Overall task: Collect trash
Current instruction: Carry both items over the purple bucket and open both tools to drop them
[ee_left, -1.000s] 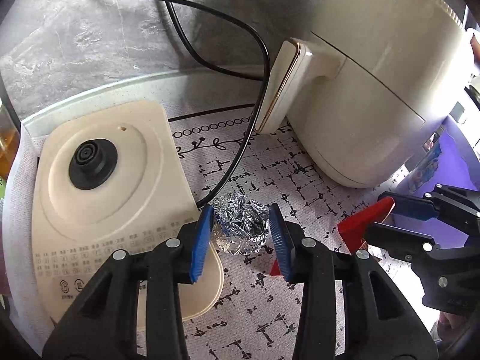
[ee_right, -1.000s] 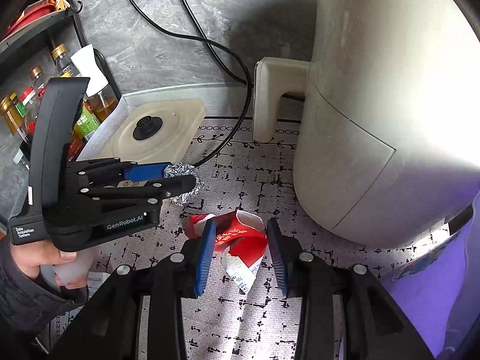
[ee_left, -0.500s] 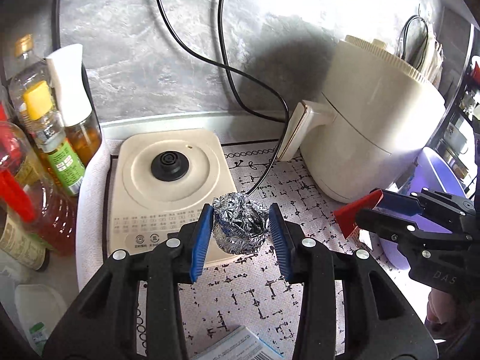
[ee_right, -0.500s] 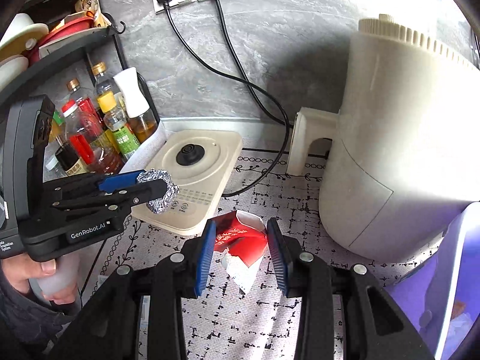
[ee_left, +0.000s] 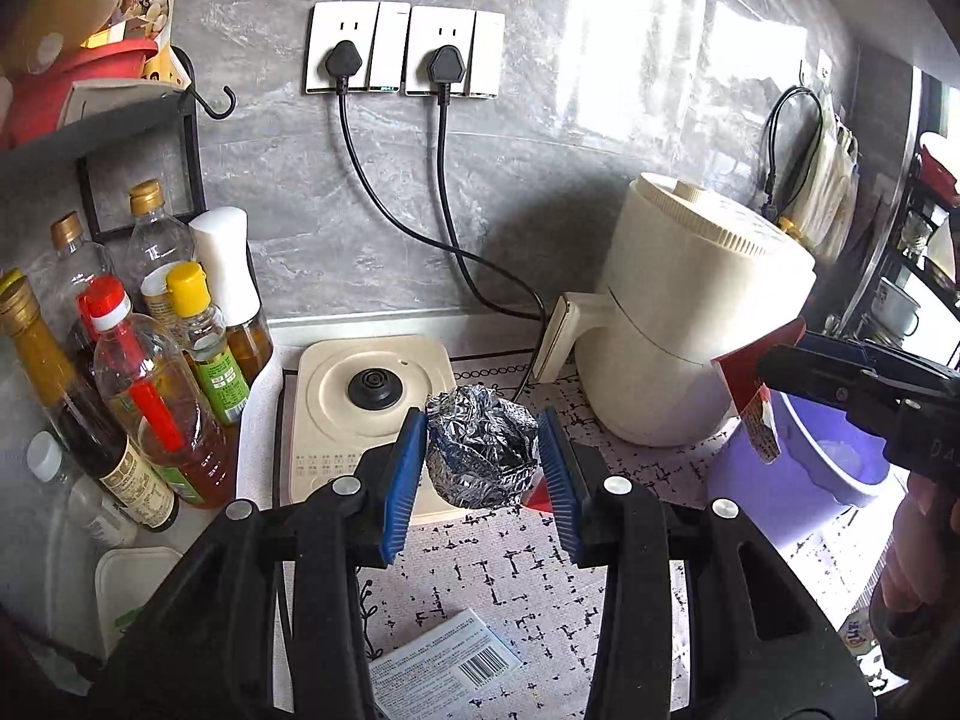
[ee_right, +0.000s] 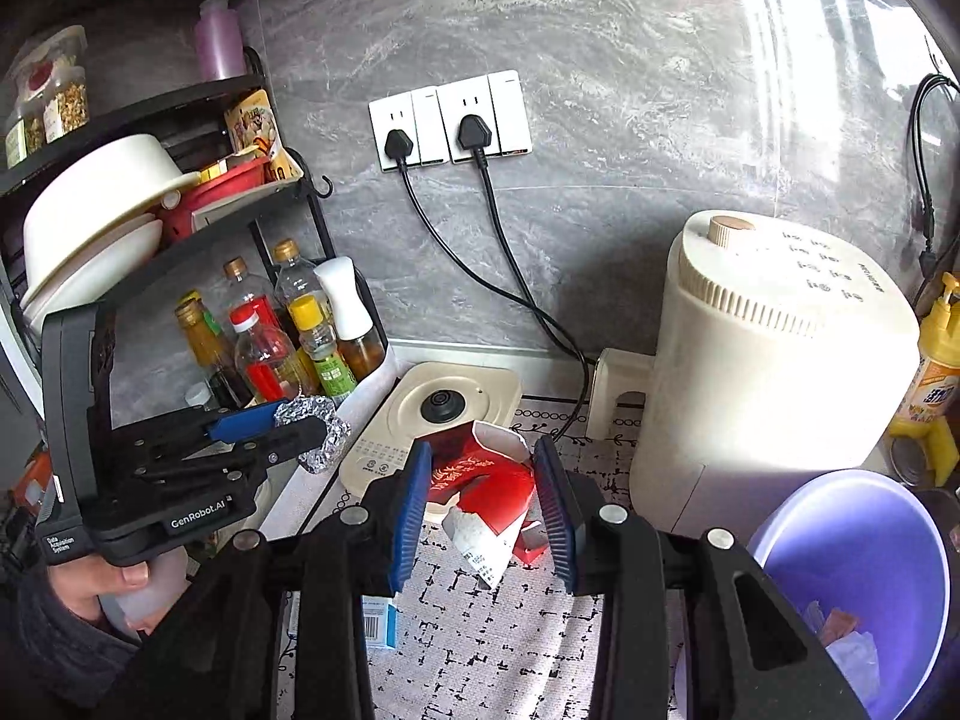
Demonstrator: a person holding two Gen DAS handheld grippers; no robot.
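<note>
My left gripper [ee_left: 483, 480] is shut on a crumpled ball of silver foil [ee_left: 480, 453] and holds it in the air above the patterned mat. It also shows at the left of the right wrist view [ee_right: 300, 426]. My right gripper [ee_right: 485, 504] is shut on a crushed red and white carton [ee_right: 486, 498], lifted off the mat; the carton also shows in the left wrist view [ee_left: 753, 390]. A purple bin [ee_right: 864, 546] with some scraps inside stands at the lower right, beside the right gripper.
A cream air fryer [ee_right: 774, 372] stands at the right, a cream kettle base [ee_left: 372, 414] at the back middle. Oil and sauce bottles [ee_left: 138, 384] crowd the left under a shelf rack. Two black cords [ee_left: 444, 240] run from wall sockets. A blue and white leaflet [ee_left: 444, 669] lies on the mat.
Both grippers have risen and pulled back from the mat, carrying the foil ball and the carton. The wall sockets, bottles and purple bin have come into view.
</note>
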